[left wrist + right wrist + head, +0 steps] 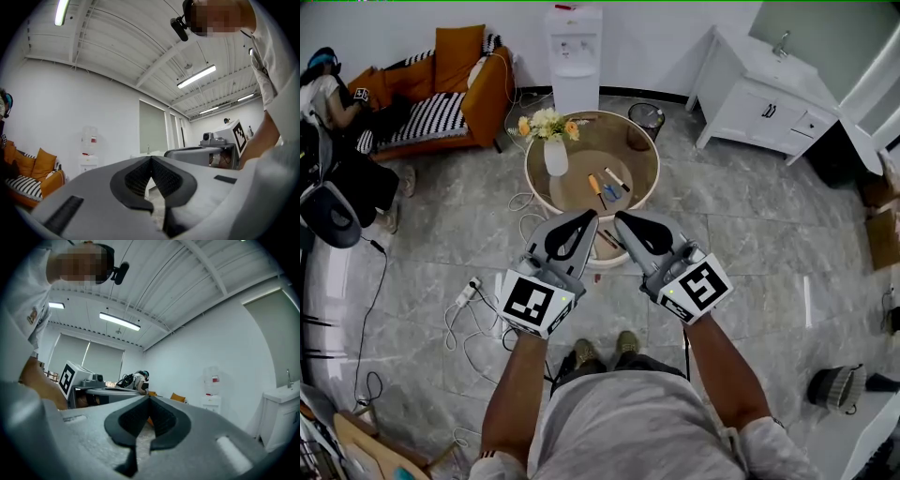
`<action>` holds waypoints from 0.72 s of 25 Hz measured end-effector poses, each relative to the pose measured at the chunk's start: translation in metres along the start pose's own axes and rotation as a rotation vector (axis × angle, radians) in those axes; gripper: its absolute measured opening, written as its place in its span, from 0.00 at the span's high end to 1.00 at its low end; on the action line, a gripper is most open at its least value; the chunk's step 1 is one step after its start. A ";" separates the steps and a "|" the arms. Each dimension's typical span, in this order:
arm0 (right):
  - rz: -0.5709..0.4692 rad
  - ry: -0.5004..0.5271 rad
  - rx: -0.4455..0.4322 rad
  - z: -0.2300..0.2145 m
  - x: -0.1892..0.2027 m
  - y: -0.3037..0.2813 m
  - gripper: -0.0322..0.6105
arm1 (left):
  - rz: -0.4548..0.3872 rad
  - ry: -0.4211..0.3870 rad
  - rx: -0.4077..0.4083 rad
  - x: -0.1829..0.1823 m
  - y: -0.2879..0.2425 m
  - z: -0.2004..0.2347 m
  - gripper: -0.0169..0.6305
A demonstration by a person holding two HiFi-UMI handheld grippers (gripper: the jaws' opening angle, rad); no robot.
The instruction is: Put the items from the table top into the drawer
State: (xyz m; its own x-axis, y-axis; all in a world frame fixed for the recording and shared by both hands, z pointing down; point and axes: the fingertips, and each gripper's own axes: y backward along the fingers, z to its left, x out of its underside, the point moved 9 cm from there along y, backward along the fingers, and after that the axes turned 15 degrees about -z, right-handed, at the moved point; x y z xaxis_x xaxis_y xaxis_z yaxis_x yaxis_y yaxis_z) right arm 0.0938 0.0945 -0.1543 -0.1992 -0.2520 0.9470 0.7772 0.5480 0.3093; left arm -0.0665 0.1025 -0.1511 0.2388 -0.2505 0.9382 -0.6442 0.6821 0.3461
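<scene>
Both are closed tight and gripping nothing: left hand-held gripper [584,219] and right hand-held gripper [622,219] are hovering level, side by side. Pens [607,184] are lying on the round worktop [581,141] ahead, untouched.

I have both grippers held out level in front of me, side by side, their tips angled inward and close together. My left gripper [589,218] has its jaws pressed together with nothing between them. My right gripper [622,218] is the same, closed and empty. My left forearm [520,394] and right forearm [724,367] are bare and reach forward from my body, spreading slightly apart toward the elbows.
</scene>
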 end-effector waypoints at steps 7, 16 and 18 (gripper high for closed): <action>0.044 0.024 0.036 0.012 0.018 -0.009 0.95 | -0.003 0.000 0.013 0.015 0.018 0.023 0.97; 0.091 0.054 0.093 0.023 0.035 -0.018 0.95 | 0.000 0.015 0.040 0.027 0.028 0.045 0.98; 0.101 0.059 0.100 0.019 0.039 -0.020 0.95 | 0.009 0.014 0.048 0.033 0.026 0.048 0.97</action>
State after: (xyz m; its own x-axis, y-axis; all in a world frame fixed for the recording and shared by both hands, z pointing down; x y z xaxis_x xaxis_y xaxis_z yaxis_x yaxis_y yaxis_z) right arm 0.0590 0.0893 -0.1215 -0.0852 -0.2364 0.9679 0.7276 0.6489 0.2225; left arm -0.1107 0.0789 -0.1114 0.2429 -0.2353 0.9411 -0.6801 0.6504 0.3381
